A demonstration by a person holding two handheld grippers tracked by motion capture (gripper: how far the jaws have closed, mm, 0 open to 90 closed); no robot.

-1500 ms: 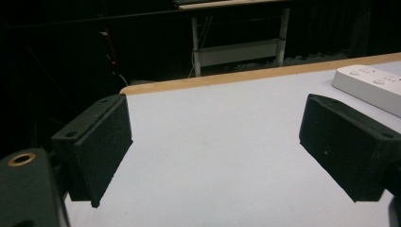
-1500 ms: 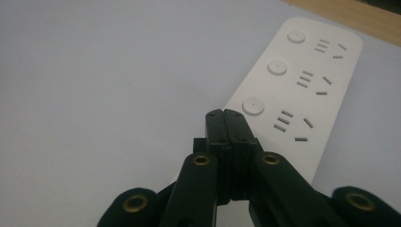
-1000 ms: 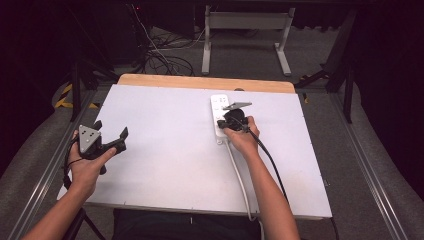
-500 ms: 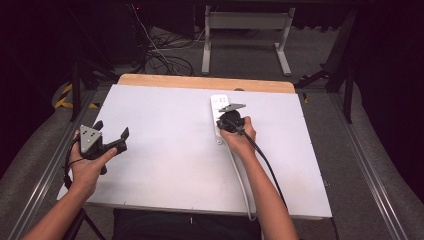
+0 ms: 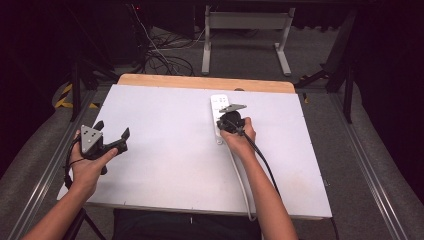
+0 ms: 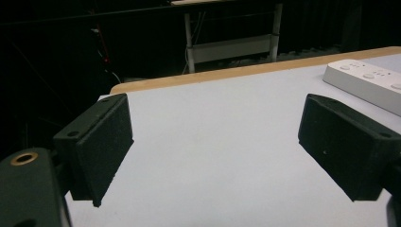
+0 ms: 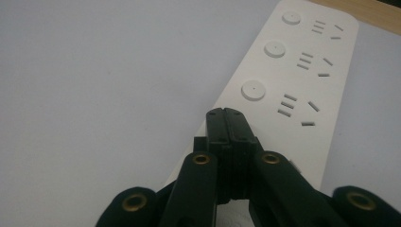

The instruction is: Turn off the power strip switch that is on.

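High view, left to right: the left gripper [image 5: 111,141] was held above the near-left edge of the white rectangular surface [image 5: 165,150], its jaws spread wide with nothing between them. The left gripper view confirmed it: two black pads [image 6: 101,142] stood well apart over bare board, with the far end of the white plastic power strip [image 6: 366,80] off to the right.

Right of centre, toward the far edge, lay that power strip [image 5: 218,107], its white cord [image 5: 240,175] running back toward the near edge. The right gripper [image 5: 231,121] sat over the strip's near end. In the right gripper view its jaws [image 7: 230,137] were pressed fully together, gripping nothing, the tip resting on or just above the strip, short of the nearest round button [image 7: 253,90].

Since a second ago, the right hand [image 5: 239,140] had slid slightly left and settled over the strip, while the left had barely moved. That probably meant the closed tip was being lined up to press a switch, and the press itself was not yet made.

No containers stood on the surface; all three sockets looked unoccupied.
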